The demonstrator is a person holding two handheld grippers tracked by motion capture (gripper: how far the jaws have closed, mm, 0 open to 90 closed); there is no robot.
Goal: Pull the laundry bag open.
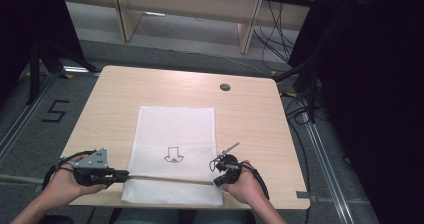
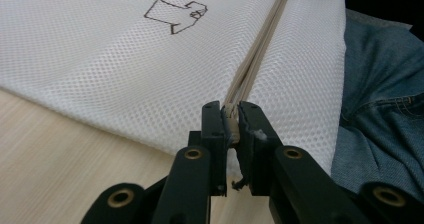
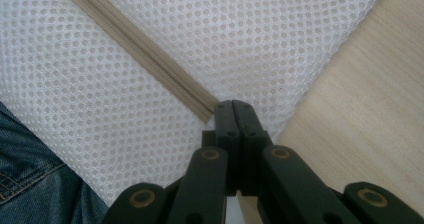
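A white mesh bag [image 1: 175,129] with a small black shirt drawing [image 1: 173,155] lies flat on the wooden table [image 1: 250,114], its near end hanging over the front edge. A beige zipper [image 1: 170,178] runs across it near that edge. My left gripper [image 1: 125,174] is at the zipper's left end, and in the left gripper view its jaws [image 2: 231,116] are shut on the beige zipper [image 2: 260,49] end. My right gripper [image 1: 216,180] is at the bag's right edge. Its tips [image 3: 233,106] are pressed together on the mesh [image 3: 275,34], just beside the zipper's [image 3: 140,49] other end.
A round cable hole [image 1: 225,87] sits in the table's far right part. The person's jeans [image 2: 385,94] are below the front edge. Dark stands and cables flank the table, and wooden furniture legs [image 1: 248,31] stand behind it.
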